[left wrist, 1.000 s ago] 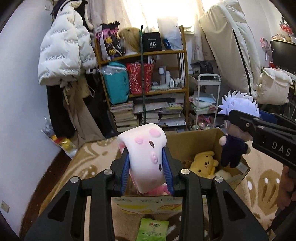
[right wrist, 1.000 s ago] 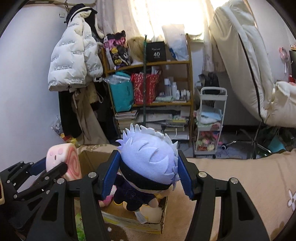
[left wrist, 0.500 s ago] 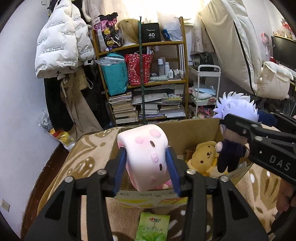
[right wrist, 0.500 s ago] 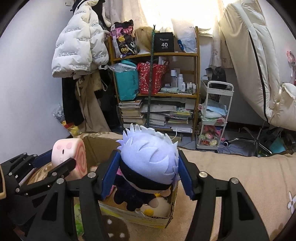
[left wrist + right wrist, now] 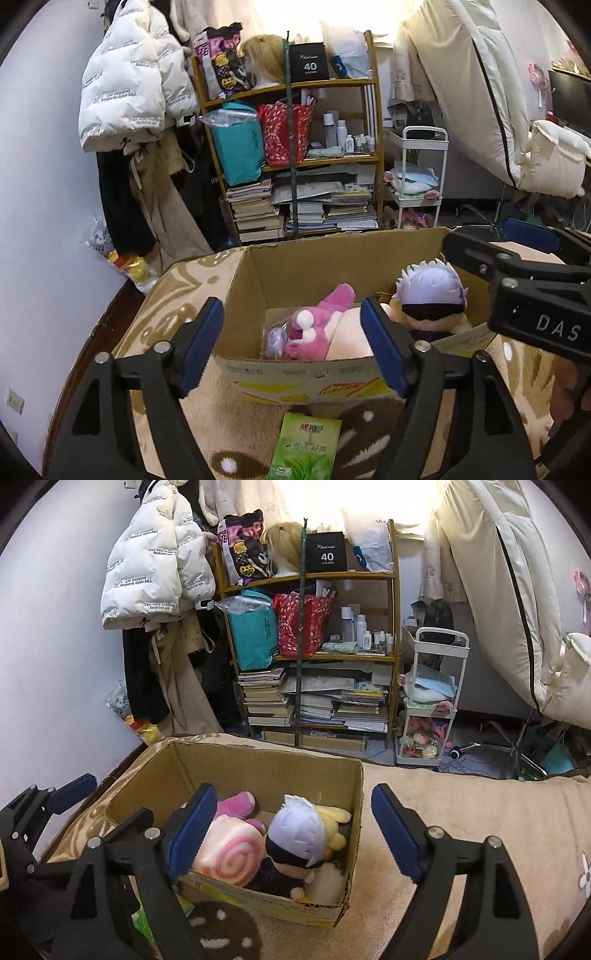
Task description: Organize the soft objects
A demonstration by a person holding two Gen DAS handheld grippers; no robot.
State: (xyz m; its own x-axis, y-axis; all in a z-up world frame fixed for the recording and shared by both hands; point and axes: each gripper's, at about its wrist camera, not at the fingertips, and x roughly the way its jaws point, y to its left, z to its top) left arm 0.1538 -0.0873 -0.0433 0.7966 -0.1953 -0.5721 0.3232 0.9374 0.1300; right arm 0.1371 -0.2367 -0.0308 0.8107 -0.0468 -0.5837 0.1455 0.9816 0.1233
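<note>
An open cardboard box [image 5: 314, 254] [image 5: 258, 764] stands on a beige patterned blanket. Inside lie the pink swirl-roll plush [image 5: 231, 860] [image 5: 349, 339], the white-haired doll [image 5: 297, 836] [image 5: 432, 295], a pink plush [image 5: 314, 325] [image 5: 236, 801] and a yellow plush [image 5: 334, 827]. My left gripper [image 5: 293, 347] is open and empty just above the box's near wall. My right gripper [image 5: 293, 834] is open and empty above the box; its body shows at the right of the left wrist view [image 5: 524, 295].
A green tissue pack [image 5: 304, 446] lies on the blanket before the box. Behind stand a cluttered wooden shelf [image 5: 314, 657], a white trolley [image 5: 432, 701], hanging coats [image 5: 159, 572] and a leaning cream mattress [image 5: 517, 590].
Both grippers opened. The pink roll dropped from the left gripper and the white-haired doll from the right gripper into the box. Both grippers came lower over the box.
</note>
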